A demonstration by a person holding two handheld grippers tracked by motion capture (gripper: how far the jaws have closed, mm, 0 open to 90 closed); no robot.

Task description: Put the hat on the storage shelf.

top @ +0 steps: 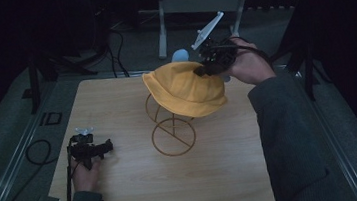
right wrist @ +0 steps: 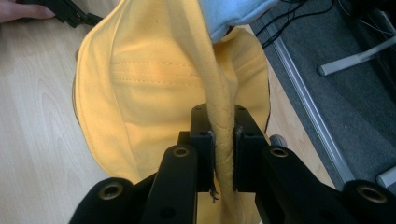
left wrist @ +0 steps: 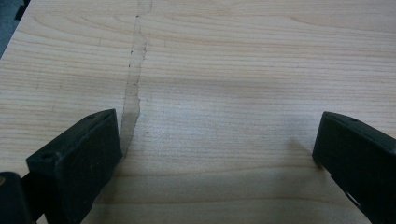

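Watching the right gripper (right wrist: 219, 140): both jaws are clamped on a bunched fold of the yellow hat (top: 185, 87), which sits draped over the gold wire stand (top: 172, 134) mid-table. My worry is that any sideways pull tips the light stand, or the brim snags a wire loop and drags it. The fold could also slip out of the pinch. Something pale blue (top: 180, 55) sits just behind the hat. Left gripper (top: 91, 150) rests on the wooden table (top: 141, 195), jaws apart, well clear of the hat.
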